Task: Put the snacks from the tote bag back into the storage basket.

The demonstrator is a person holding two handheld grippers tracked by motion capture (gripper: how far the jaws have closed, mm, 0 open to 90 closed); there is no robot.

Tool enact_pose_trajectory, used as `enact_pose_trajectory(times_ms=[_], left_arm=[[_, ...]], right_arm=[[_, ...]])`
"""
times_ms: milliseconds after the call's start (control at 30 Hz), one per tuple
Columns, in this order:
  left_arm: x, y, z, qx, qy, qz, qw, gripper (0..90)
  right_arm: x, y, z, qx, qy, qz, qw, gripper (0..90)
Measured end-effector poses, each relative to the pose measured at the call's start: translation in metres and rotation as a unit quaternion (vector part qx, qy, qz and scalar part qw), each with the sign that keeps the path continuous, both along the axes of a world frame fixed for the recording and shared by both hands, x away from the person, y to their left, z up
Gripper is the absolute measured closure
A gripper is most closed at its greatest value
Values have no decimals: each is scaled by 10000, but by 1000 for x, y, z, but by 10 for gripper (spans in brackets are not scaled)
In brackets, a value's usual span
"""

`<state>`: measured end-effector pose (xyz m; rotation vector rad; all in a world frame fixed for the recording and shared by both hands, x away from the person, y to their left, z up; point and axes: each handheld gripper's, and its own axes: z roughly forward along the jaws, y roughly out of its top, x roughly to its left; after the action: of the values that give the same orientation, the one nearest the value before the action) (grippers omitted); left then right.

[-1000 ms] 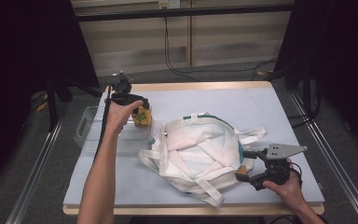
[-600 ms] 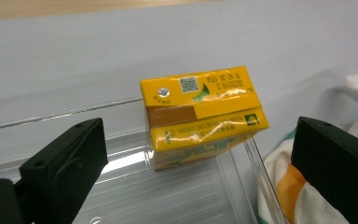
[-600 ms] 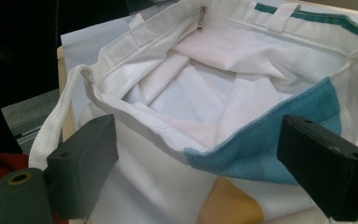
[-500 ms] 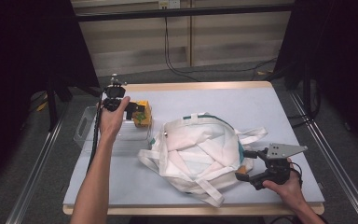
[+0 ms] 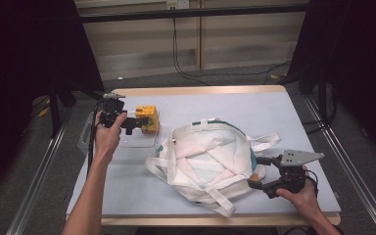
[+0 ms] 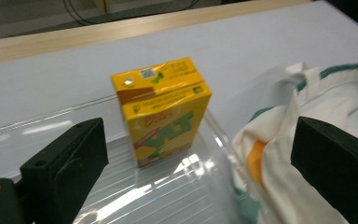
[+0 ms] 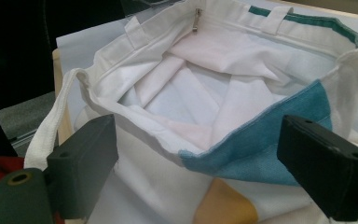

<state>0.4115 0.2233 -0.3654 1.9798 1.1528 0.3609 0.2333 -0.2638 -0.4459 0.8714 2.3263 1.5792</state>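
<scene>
Yellow cardboard marks the small drink carton (image 5: 147, 119), which the high view shows standing in a clear plastic tray (image 5: 127, 144) at the left side of the pale table (image 5: 254, 105). The left gripper (image 5: 138, 122) is held level just beside the carton, its jaws apart and not touching it. A white cloth bag (image 5: 203, 159) with teal trim lies crumpled in the middle of the table, touching the tray's right edge. The right gripper (image 5: 258, 172) sits at the bag's right side, jaws spread.

From the left gripper view, the carton (image 6: 162, 109) stands upright inside the tray (image 6: 168, 191) between the two open jaws, apart from both. The bag (image 6: 307, 121) lies to its right.

From the right gripper view, the bag's (image 7: 214, 93) mouth gapes wide between the separated jaws, with white folds inside and a teal panel (image 7: 265, 135) at the near rim; whether the jaws touch the cloth cannot be told.
</scene>
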Motion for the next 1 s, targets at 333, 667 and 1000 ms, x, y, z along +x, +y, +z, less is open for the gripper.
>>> enact_pose_trajectory(times_ms=[333, 667, 1000], left_arm=[[-31, 15, 0, -78, -297, -120, 9995, 42], [-67, 7, -4, 2, -640, -352, 9973, 35], [-101, 6, -9, -72, -930, -414, 9948, 31]], right_arm=[[-1, -1, 1, 9, -1, -49, 10000, 119], [-2, -1, 2, 14, -43, -83, 10000, 119], [-4, -3, 4, 29, -125, -149, 9998, 121]])
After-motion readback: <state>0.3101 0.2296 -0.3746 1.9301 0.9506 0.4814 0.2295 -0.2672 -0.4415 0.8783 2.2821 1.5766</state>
